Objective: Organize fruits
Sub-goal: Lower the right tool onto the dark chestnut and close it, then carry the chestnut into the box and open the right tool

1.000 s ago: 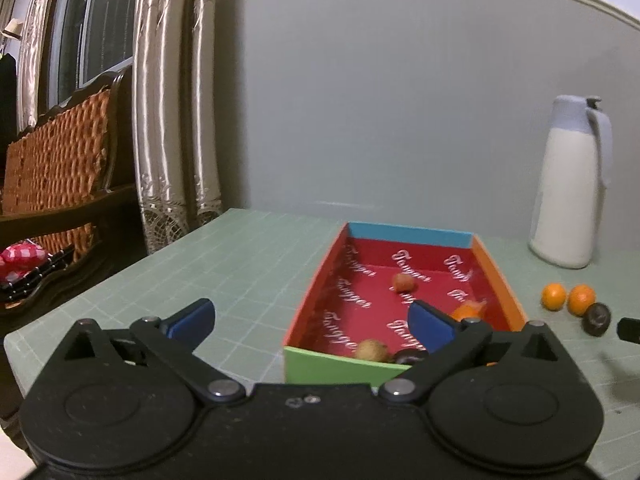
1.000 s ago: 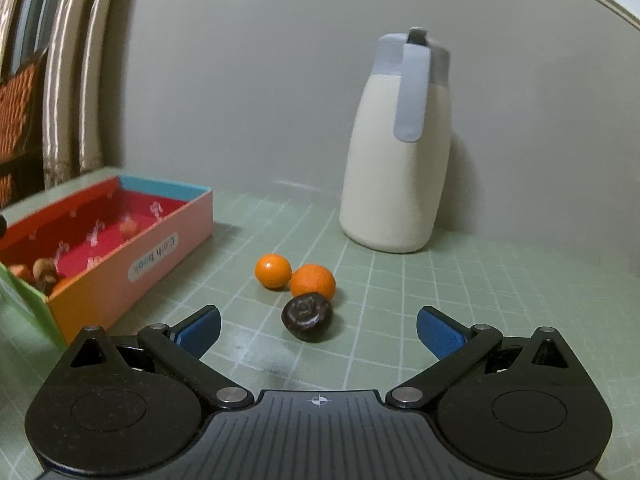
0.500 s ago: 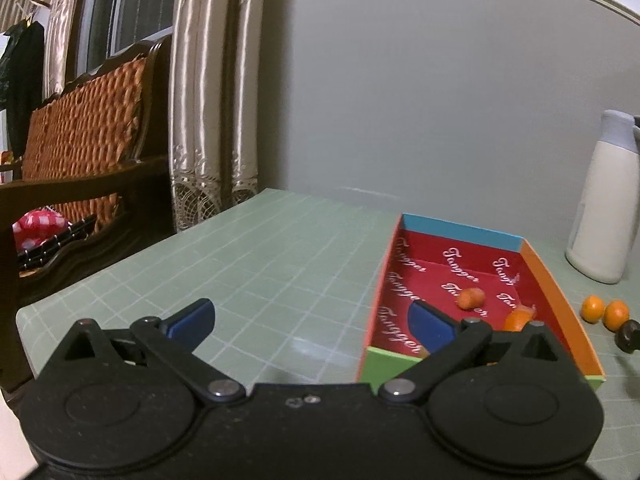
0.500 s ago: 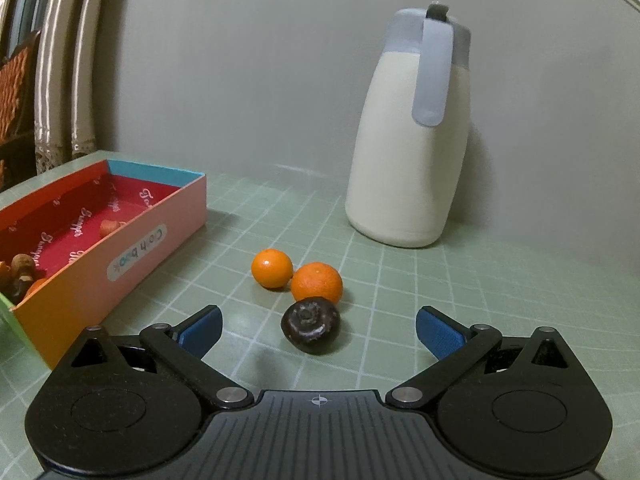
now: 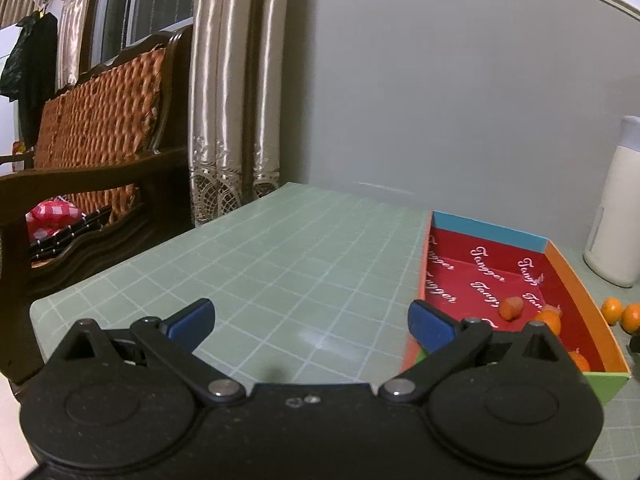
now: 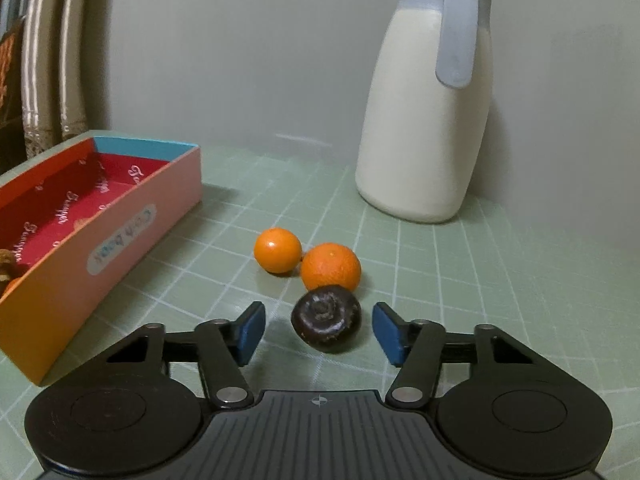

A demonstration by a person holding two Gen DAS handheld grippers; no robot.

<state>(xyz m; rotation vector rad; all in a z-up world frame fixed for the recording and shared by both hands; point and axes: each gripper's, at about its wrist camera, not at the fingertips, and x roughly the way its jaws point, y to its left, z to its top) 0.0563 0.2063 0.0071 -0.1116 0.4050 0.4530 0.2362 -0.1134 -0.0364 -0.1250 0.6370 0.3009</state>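
Right hand-held gripper [image 6: 319, 330] – spread, flanking dark fruit [image 6: 326, 317]

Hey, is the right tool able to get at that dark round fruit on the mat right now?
Probably yes. The right tool is open with the dark fruit between its pads, apart from both. Nothing blocks it, though an orange sits just behind.
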